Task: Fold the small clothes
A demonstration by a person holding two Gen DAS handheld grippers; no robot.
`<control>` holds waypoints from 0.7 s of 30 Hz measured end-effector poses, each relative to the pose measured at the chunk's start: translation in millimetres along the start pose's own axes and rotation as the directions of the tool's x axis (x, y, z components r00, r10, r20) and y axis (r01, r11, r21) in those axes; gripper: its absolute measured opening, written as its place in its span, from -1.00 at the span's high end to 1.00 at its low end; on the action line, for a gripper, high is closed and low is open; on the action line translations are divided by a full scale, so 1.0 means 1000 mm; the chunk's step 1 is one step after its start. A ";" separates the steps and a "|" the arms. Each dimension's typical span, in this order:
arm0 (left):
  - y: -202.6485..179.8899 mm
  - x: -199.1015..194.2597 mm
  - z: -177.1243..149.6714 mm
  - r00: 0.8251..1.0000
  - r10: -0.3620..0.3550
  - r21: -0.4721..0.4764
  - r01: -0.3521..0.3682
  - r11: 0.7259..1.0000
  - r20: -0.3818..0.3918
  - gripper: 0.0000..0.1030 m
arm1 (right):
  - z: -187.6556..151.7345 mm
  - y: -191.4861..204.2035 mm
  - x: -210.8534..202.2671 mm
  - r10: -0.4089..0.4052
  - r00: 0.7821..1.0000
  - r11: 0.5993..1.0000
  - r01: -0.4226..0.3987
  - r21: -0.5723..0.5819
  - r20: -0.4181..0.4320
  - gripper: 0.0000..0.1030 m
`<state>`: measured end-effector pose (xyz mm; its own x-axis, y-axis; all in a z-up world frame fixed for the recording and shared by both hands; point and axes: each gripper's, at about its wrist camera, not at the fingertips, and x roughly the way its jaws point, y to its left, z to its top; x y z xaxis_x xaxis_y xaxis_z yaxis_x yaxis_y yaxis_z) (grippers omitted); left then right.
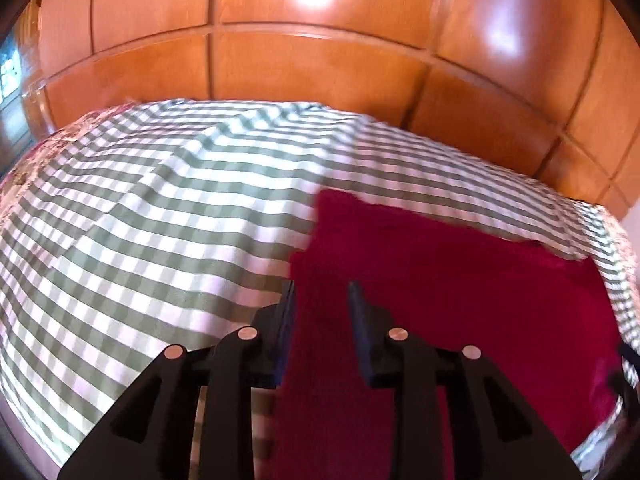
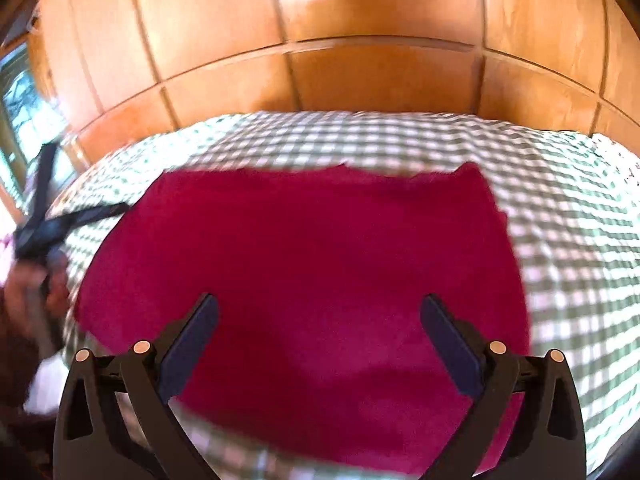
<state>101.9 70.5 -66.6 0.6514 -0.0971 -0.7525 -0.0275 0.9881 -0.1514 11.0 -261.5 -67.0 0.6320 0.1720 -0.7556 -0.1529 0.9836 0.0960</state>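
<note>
Two tongs are seen above a single red garment [image 2: 304, 264], which is spread flat on a bed covered by a green-and-white checked sheet [image 1: 160, 208]. In the right wrist view the garment is laid across the middle of the sheet, its far edge running roughly straight with a small raised corner at the far right. The right tongs [image 2: 319, 316] are held wide apart above the near part of the cloth, nothing being gripped between the dark blue pads [image 2: 192, 344].

In the left wrist view the left tongs [image 1: 322, 300] are set narrow, with red fabric seen in the slim gap between the pads [image 1: 286, 320]; whether the cloth is actually pinched cannot be told. The garment's left edge is placed just at the left pad, and the cloth is stretched away to the right.

Behind the bed a glossy wooden panelled wall [image 1: 320, 60] is shown, with bright reflections on it. At the left edge of the right wrist view the left tool [image 2: 44, 216] is seen blurred, held in a hand [image 2: 24, 292].
</note>
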 end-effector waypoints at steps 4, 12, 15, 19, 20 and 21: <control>-0.016 0.005 -0.015 0.998 0.059 0.080 -0.058 0.995 -0.010 0.03 | 0.024 -0.036 0.036 -0.092 0.995 0.991 0.096 0.091 -0.048 -0.94; -0.010 0.023 -0.020 0.996 0.066 0.029 -0.064 0.998 -0.064 -0.19 | 0.025 -0.083 0.075 -0.155 0.986 0.970 0.165 0.176 -0.067 -0.94; -0.014 0.013 -0.021 0.995 0.090 0.044 -0.088 0.995 -0.040 -0.19 | 0.024 -0.085 0.075 -0.140 0.989 0.971 0.147 0.187 -0.053 -0.94; -0.016 0.002 -0.023 0.996 0.093 0.036 -0.092 0.995 -0.015 -0.17 | 0.023 -0.088 0.073 -0.138 0.989 0.972 0.144 0.187 -0.042 -0.94; -0.017 0.000 -0.023 0.996 0.092 0.037 -0.091 0.995 -0.011 -0.17 | 0.023 -0.085 0.073 -0.139 0.990 0.971 0.144 0.189 -0.037 -0.94; -0.017 -0.003 -0.024 0.996 0.091 0.039 -0.091 0.995 -0.006 -0.17 | 0.023 -0.084 0.072 -0.140 0.990 0.971 0.143 0.190 -0.032 -0.94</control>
<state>82.8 50.7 -77.1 0.6417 -0.0072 -0.7669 -0.0574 0.9967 -0.0574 86.9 -330.6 -114.9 0.6226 0.0310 -0.7819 0.0862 0.9904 0.1079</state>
